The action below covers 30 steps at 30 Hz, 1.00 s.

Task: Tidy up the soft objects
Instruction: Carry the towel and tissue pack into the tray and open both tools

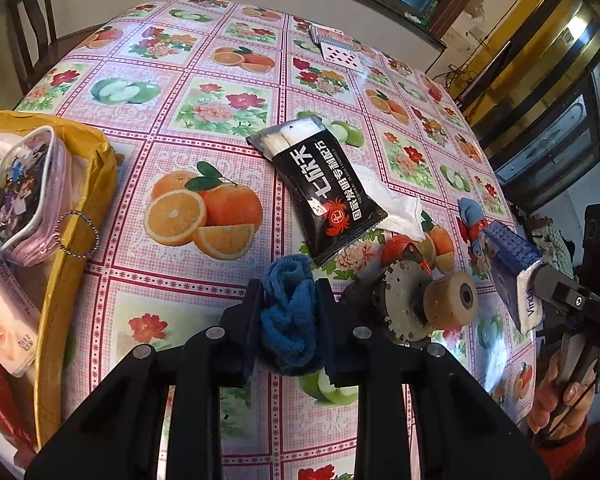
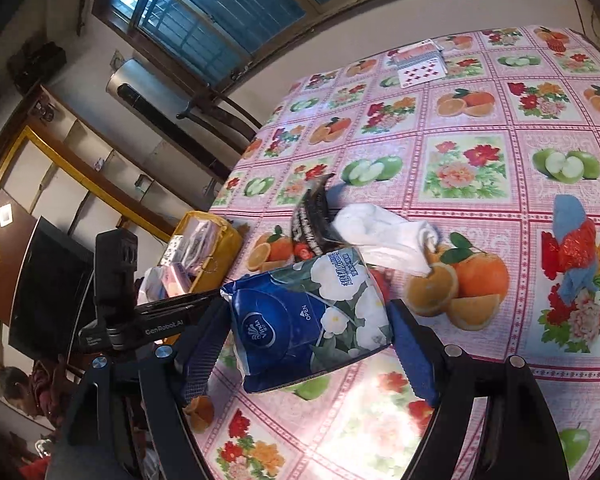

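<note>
a glossy plastic tablecloth [image 1: 204, 184] printed with squares of oranges, green apples and flowers covers the whole table. at its left edge sits a yellow cardboard box [image 1: 82, 216], open-topped, holding a pink see-through zip pouch [image 1: 24, 196] with a ball chain and a flat pink tissue pack [image 1: 4, 320]. mid-table lies a shiny black foil packet [image 1: 324, 188] with white lettering, overlapping a crumpled white cloth [image 2: 384, 236]. the right gripper [image 2: 312, 320] is clamped on a soft blue floral plastic tissue pack [image 2: 312, 312], raised over the near part of the table. the left gripper [image 1: 290, 312] pinches a fuzzy, bunched blue towel cloth [image 1: 290, 312] above the near edge. right of it rests a grey toothed metal disc with a tan wheel [image 1: 428, 304]. a small blue-and-red rag [image 2: 574, 248] lies apart.
</note>
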Tool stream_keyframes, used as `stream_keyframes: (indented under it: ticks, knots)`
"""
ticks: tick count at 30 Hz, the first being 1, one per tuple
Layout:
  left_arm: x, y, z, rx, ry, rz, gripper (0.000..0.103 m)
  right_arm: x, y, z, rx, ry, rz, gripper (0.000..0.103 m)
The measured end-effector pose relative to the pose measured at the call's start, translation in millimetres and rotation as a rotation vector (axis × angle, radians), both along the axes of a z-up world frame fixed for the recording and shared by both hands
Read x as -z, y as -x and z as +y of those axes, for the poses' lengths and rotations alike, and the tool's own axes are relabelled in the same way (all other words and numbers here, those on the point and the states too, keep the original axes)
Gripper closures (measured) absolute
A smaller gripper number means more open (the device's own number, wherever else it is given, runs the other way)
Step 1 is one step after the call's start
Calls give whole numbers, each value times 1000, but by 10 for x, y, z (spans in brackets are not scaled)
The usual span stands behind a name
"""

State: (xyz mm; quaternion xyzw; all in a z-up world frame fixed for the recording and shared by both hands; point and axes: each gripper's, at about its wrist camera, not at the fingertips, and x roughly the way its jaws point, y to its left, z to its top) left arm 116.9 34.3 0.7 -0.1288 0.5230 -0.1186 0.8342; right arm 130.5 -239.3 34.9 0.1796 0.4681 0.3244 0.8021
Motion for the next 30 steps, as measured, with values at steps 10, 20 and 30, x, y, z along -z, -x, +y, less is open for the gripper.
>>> stream_keyframes:
  ticks: [10, 20, 30]
  knots:
    - [-544, 334, 900, -90, -32, -114, 80, -336, 160, 1476, -224, -12, -52, 23]
    - [-425, 544, 2094, -314, -99, -107, 80, -140, -205, 3152, -312, 20, -25, 23]
    - [-36, 551, 2464, -369, -166, -53, 80, 290, -338, 3986, -312, 209, -58, 22]
